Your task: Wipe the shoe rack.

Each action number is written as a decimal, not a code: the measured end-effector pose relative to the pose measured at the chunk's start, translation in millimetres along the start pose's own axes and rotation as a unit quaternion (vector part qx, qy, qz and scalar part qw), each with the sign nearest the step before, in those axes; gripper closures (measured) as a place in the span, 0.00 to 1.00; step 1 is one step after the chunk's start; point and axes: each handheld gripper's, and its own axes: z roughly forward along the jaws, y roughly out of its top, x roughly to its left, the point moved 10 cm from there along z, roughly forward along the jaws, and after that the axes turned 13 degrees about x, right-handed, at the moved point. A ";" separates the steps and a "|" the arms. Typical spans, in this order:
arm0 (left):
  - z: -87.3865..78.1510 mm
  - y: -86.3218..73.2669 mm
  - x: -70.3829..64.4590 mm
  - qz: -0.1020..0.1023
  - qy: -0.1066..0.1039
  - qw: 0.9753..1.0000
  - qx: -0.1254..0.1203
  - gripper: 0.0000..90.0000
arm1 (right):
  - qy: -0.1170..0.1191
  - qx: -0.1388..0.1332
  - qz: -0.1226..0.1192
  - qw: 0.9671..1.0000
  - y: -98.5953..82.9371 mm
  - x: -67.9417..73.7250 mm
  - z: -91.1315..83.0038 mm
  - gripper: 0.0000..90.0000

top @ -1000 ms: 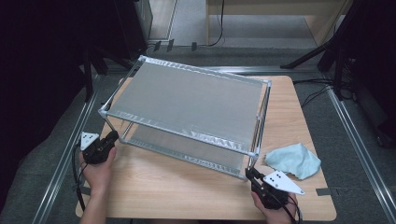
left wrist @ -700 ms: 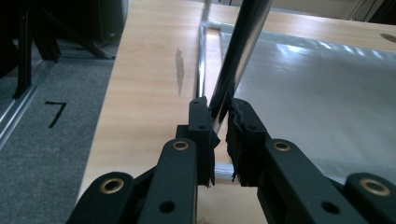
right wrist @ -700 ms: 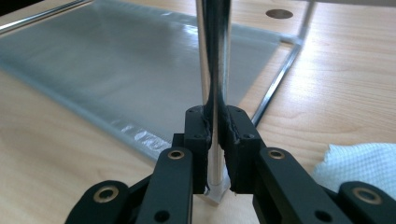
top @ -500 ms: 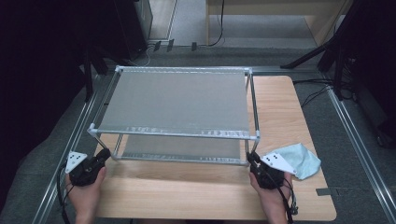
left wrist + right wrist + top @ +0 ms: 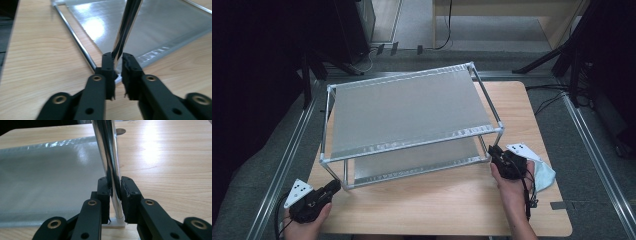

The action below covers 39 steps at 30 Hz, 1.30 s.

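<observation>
The two-tier metal rack [image 5: 407,112] is sitting skewed on the table [image 5: 452,200], shelves bare. The left gripper [image 5: 117,58] is pinching its 7 o'clock leg [image 5: 126,27]; the right gripper [image 5: 115,182] is pinching its 4 o'clock leg [image 5: 106,147].

Blue cloth [image 5: 543,172], maybe crumpled, on table [image 5: 452,205].

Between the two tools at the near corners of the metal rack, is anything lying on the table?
No. In the high view, bare table runs from the left tool to the right tool, alongside the rack's front edge.
</observation>
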 end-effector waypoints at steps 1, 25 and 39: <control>-0.3 2.3 0.5 -0.007 0.003 1.000 -0.008 0.67 | 0.006 0.000 0.003 1.000 1.3 -1.5 1.1 0.87; -17.0 -12.1 -18.5 0.010 -0.059 0.998 -0.028 0.77 | -0.027 0.008 -0.016 0.999 -25.8 3.7 -28.0 0.89; -16.7 -10.7 -18.3 0.020 -0.037 0.998 -0.039 0.86 | 0.092 -0.041 -0.045 0.994 -8.8 -5.3 -55.2 0.55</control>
